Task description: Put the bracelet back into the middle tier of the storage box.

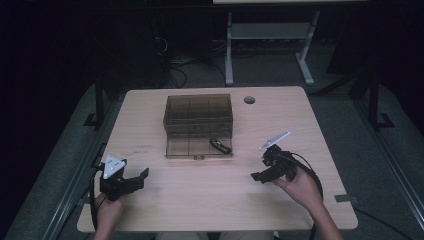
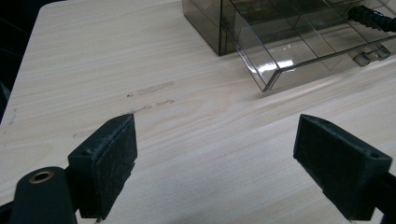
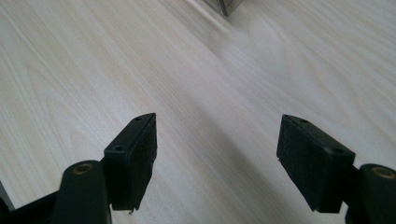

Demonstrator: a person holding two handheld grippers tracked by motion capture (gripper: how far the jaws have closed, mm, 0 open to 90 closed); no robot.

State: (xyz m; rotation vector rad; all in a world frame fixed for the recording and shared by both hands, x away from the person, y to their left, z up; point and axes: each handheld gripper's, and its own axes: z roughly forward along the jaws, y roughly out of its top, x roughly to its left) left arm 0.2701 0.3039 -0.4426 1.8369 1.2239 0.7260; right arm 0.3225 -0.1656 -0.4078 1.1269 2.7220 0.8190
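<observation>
Two grippers rest low over the near part of the wooden table [image 1: 220,200], one at each near corner, and both carry nothing. The left gripper [image 1: 144,176] has its jaws spread wide, with bare tabletop between the pads in the left gripper view [image 2: 215,154]. The right gripper [image 1: 256,177] is likewise spread wide over bare wood [image 3: 217,154].

Between them and farther off stands a smoky clear compartment box [image 1: 198,116] with its lid [image 1: 192,147] swung open toward the near side and lying flat on the table. A small black object [image 1: 220,145] lies on the right part of that lid; in the left gripper view it shows at the far right edge [image 2: 373,18]. What it is exactly I cannot tell, but it is slender, and its long axis runs on a slant, from far-left to near-right.

That object lies far and to the left of the right gripper, and far and well to the right of the left gripper. The right gripper is plainly the nearer of the two, so I judge it the likelier one to reach for it. To close across the object's narrow width, the jaws would need to line up across that slant, coming over the lid's near edge.
</observation>
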